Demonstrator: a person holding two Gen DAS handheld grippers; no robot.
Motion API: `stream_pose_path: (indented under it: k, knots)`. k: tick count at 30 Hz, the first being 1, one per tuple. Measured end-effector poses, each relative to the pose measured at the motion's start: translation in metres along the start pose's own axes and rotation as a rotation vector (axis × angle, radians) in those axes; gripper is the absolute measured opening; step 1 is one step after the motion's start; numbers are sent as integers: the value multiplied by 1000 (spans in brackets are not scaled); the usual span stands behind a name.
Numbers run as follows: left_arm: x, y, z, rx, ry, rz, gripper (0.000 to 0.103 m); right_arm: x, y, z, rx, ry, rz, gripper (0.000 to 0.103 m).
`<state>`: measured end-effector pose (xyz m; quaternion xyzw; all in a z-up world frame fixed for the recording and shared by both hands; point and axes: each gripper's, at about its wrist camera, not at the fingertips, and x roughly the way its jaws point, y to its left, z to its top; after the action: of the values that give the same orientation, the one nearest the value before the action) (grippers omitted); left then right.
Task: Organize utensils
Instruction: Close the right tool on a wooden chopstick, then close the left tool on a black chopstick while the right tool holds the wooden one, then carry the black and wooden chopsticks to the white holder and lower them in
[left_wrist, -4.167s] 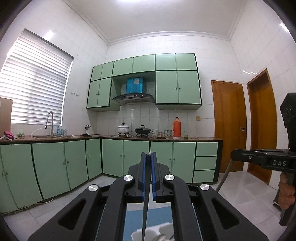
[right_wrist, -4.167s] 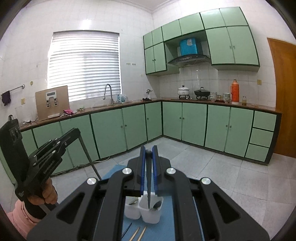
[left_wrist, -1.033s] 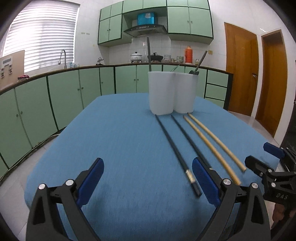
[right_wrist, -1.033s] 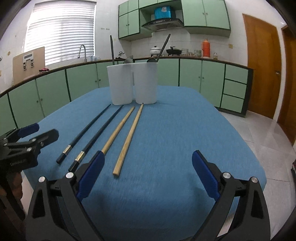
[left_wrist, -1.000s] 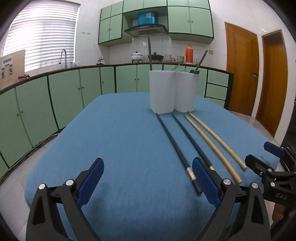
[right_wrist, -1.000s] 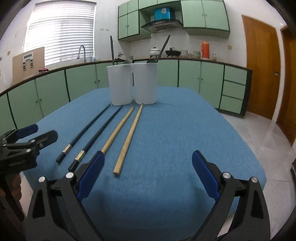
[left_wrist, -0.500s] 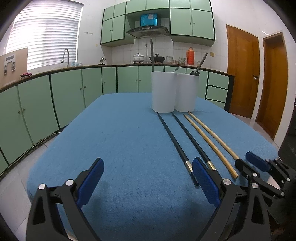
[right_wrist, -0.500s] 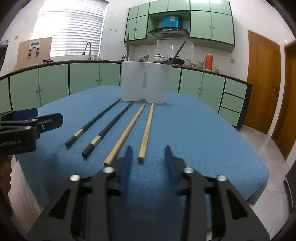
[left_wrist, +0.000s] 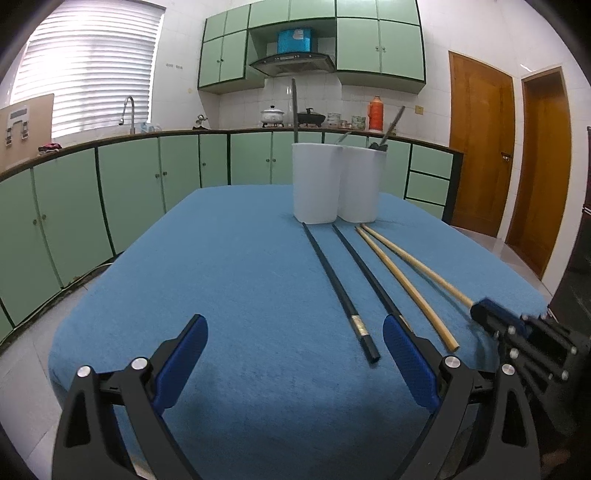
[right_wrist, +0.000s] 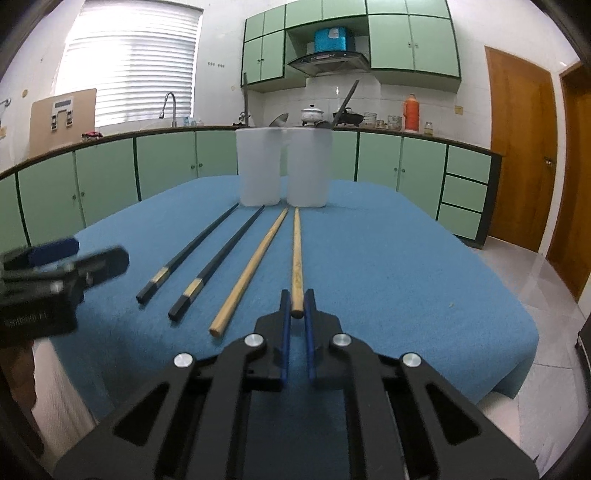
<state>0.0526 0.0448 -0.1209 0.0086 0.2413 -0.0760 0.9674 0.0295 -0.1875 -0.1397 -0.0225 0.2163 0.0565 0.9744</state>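
Observation:
Two black chopsticks (left_wrist: 338, 280) (right_wrist: 188, 254) and two wooden chopsticks (left_wrist: 402, 284) (right_wrist: 251, 271) lie side by side on the blue tablecloth (left_wrist: 240, 280). Beyond them stand two white cups (left_wrist: 316, 182) (right_wrist: 258, 166) holding utensils. My left gripper (left_wrist: 295, 347) is open and empty, low over the near cloth, with the black chopsticks' near ends between its fingers. My right gripper (right_wrist: 296, 306) has nearly closed its jaws around the near end of the right wooden chopstick (right_wrist: 296, 258); it also shows in the left wrist view (left_wrist: 495, 319).
Green kitchen cabinets (left_wrist: 147, 173) and a counter with sink, pots and a red thermos (left_wrist: 375, 118) ring the room. Wooden doors (left_wrist: 480, 147) stand at the right. The table edge drops to tiled floor on all sides.
My right gripper has closed from wide open to a narrow gap and moved forward onto the right wooden chopstick's near end. My left gripper has stayed open and shifted slightly.

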Motion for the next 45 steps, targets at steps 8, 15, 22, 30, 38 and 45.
stream_pose_path:
  k: [8,15,22,30,38,45]
  knots:
    - [11,-12,-3,22,76,-37,67,-11,-6,12,-2,-16,1,6]
    - [16,-19,-8,23,103,-38,54,-17,-9,13,7,-23,15,6]
    - [17,-26,-11,17,98,-18,47,-19,-13,14,9,-23,21,6]
    - [19,-44,-11,22,101,-7,10,-19,-18,15,20,-20,25,6]
    - [12,-44,-4,19,86,2,6,-22,-19,19,14,-27,25,6]
    - [-7,-38,18,13,33,20,6,-29,-23,31,-1,-65,21,6]
